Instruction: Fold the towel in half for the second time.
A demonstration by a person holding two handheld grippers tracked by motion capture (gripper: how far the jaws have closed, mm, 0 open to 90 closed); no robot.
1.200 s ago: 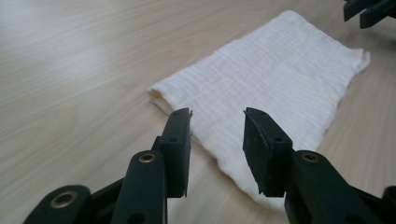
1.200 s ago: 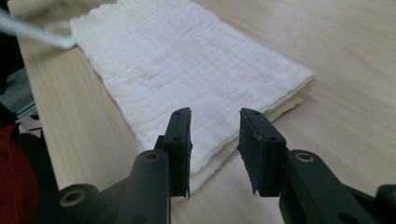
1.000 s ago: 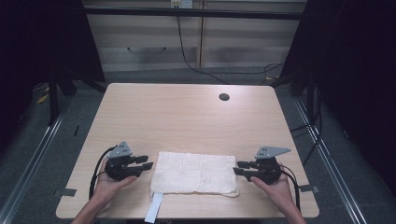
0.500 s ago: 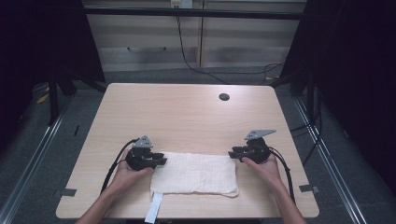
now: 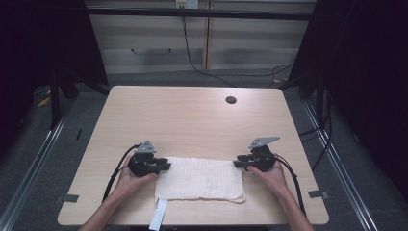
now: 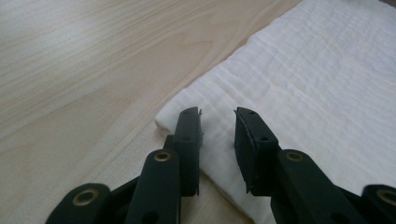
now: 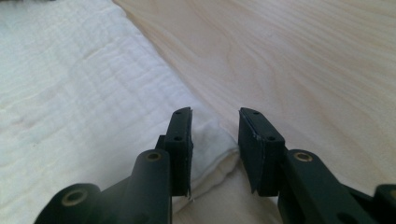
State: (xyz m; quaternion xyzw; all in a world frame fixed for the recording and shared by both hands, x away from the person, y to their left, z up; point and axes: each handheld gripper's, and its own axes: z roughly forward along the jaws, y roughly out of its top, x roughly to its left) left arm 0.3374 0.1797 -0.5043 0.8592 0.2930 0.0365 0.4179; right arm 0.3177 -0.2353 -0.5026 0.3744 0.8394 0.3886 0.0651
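We have the white, quilted, folded cloth (image 5: 199,179) flat at the near edge of the pale wooden bench (image 5: 192,120), left gripper (image 6: 217,125) and right gripper (image 7: 214,125) each parted astride a far corner, neither clenched yet, so the lift remains.

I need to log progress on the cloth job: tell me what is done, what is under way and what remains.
Done: the white cloth lies flat, already folded into a rectangle on the wooden table. In hand: the left tongs and right tongs each straddle a far corner, jaws apart with a gap showing; the left jaws have just been closing and the corner lies between them. Left: clamp both corners, then probably lift and fold.
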